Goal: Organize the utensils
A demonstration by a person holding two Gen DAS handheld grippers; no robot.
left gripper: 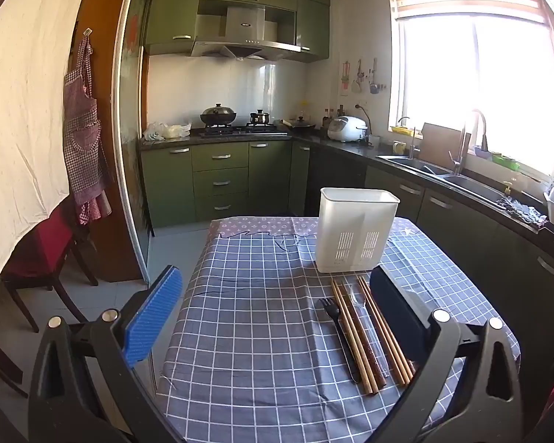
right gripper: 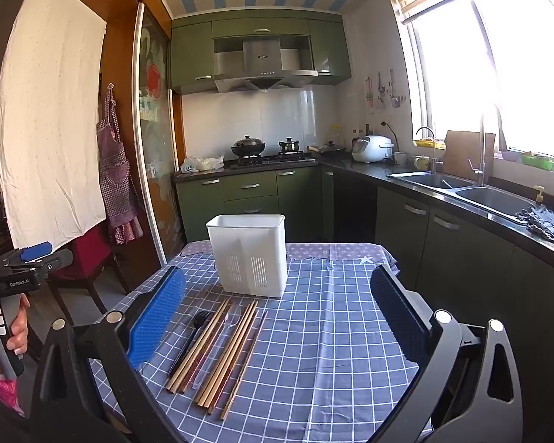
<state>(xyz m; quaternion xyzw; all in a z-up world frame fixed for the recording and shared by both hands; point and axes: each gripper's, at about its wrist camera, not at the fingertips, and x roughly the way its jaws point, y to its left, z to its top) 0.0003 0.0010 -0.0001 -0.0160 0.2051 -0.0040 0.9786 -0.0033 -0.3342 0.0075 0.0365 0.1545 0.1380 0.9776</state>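
Left gripper [left gripper: 277,317] spread wide, nothing between its fingers, hovering above the near end of the surface [left gripper: 247,332]. Right gripper [right gripper: 277,317] likewise wide and holding nothing, also above the surface's near end.

White holder [left gripper: 356,230] stands upright on the checked cloth toward the far end of the surface, open top up, slotted vents on the side facing the cameras. The right view suggests a divider inside; can't tell how many compartments.

The utensils lie flat in a loose row just in front of the holder, not touching it. All long axes run near-to-far, roughly parallel, far ends aimed at the holder.
- Black fork [left gripper: 334,326]: leftmost, tines at the far end, handle toward the camera.
- Chopsticks [left gripper: 352,336]: several wooden ones in bundles, some lighter, some reddish-brown. In the right view they fan out slightly at the near ends, and one lies a bit apart on the right edge of the row.
- Clear spoon [left gripper: 356,301]: between the chopstick bundles, bowl at the far end, hard to make out.

From the left view the row sits right of centre, partly behind the right finger. From the right view it sits left of centre, just beside the blue finger pad [right gripper: 158,317].
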